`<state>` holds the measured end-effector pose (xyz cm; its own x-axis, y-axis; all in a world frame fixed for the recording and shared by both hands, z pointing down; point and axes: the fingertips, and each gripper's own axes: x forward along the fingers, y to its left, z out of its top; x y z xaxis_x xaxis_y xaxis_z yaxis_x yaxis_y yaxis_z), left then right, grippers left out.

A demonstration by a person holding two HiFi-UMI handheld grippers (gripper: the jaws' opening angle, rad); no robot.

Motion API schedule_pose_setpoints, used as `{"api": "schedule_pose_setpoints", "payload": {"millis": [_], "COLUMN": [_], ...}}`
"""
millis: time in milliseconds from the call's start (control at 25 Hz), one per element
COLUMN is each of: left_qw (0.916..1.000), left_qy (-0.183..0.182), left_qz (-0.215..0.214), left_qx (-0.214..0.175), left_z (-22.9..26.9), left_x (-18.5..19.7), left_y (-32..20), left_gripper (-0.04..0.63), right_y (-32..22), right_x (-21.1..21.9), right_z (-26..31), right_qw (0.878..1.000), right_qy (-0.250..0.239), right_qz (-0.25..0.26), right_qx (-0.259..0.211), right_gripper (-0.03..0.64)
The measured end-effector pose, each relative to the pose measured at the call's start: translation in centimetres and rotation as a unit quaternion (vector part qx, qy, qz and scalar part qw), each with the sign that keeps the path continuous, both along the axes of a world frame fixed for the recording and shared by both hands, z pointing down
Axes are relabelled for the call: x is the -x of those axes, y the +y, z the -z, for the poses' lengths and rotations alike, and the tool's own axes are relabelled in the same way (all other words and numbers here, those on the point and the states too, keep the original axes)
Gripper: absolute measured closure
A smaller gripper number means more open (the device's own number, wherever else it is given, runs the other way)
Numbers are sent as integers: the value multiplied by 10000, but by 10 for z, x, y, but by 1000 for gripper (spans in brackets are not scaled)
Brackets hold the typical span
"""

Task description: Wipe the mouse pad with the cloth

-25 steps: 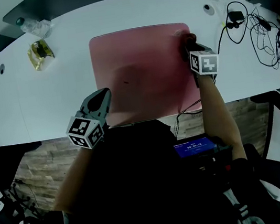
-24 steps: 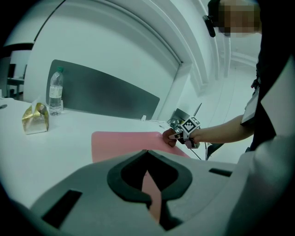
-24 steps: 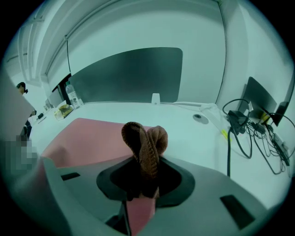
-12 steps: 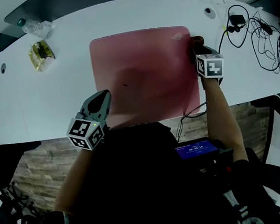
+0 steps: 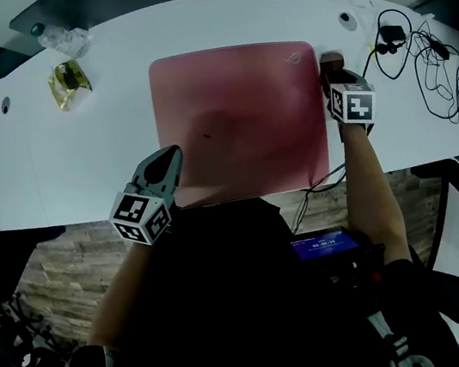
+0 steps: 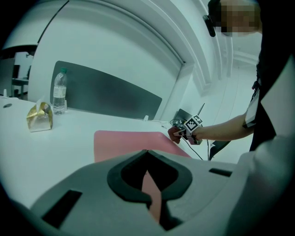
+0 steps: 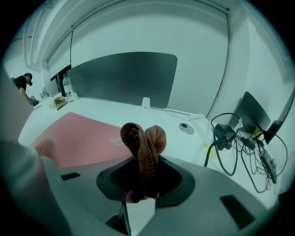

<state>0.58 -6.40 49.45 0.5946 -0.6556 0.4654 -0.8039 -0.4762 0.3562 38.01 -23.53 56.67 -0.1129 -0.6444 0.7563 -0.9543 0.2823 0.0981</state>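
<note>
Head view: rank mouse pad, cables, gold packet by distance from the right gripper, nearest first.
1. Mouse pad: its right edge lies just left of the right gripper.
2. Cables: to the gripper's right on the table.
3. Gold packet: far left, beyond the pad.

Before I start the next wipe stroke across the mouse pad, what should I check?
1. Cloth clamped in the right gripper: ok.
2. Cloth over the mouse pad: not ok, it sits just past the pad's right edge.
3. Cloth touching the table: cannot tell.
4. Left gripper clear of the stroke: not ok, it hangs shut over the pad's near left corner.
5. Cables clear of the right gripper: ok.
</note>
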Motion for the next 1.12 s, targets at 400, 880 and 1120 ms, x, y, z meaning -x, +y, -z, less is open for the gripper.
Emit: {"api": "schedule_pose_setpoints", "payload": {"millis": [400, 880, 1120], "left_qw": [9996, 9978, 9975], "left_qy": [41, 71, 147], "left_qz": [269, 621, 645], "left_qx": [86, 224, 262], "left_z": [-7, -15, -17], "left_x": [13, 35, 39], "left_y": [6, 10, 16], "left_gripper": [586, 588, 586], "right_y": [-36, -59, -54], "right_x": [2, 32, 63], "right_z": [4, -15, -14], "right_qw": [9984, 9965, 9943], "right_qy": [425, 591, 534], "right_qz": [360, 487, 798], "right_qx": [39, 345, 463], "right_gripper": [497, 495, 495]}}
